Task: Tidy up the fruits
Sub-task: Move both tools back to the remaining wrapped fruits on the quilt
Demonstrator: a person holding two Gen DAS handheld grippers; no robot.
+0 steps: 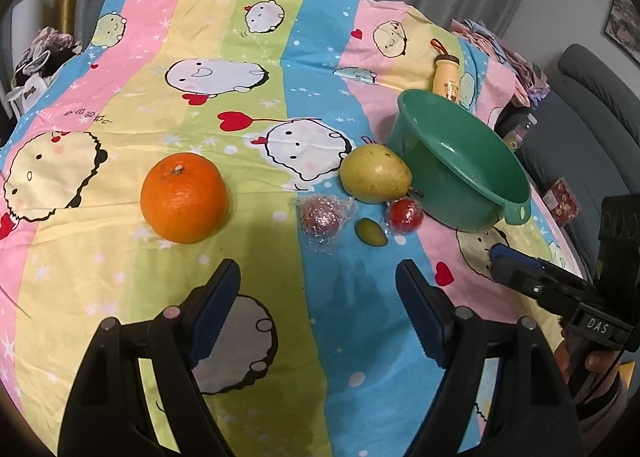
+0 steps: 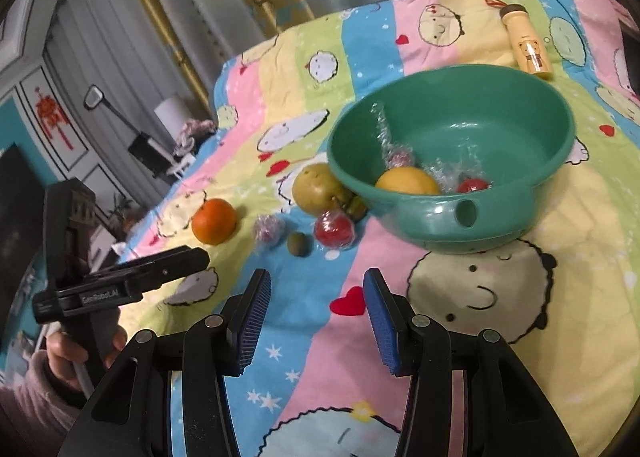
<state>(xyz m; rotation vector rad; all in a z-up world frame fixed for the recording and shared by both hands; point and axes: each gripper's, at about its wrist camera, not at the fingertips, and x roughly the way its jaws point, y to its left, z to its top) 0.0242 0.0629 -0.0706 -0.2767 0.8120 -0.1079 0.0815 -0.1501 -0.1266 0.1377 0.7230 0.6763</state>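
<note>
A green bowl stands on the cartoon bedsheet and holds a yellow fruit, a wrapped red fruit and another wrapped fruit. On the sheet lie an orange, a pear, a wrapped reddish fruit, a small green fruit and a wrapped red fruit. The bowl shows in the left wrist view too. My left gripper is open and empty, short of the fruits. My right gripper is open and empty, in front of the bowl.
A small yellow bottle lies on the sheet behind the bowl. Folded clothes sit at the far right edge. Curtains hang behind the bed. A dark chair stands to the right.
</note>
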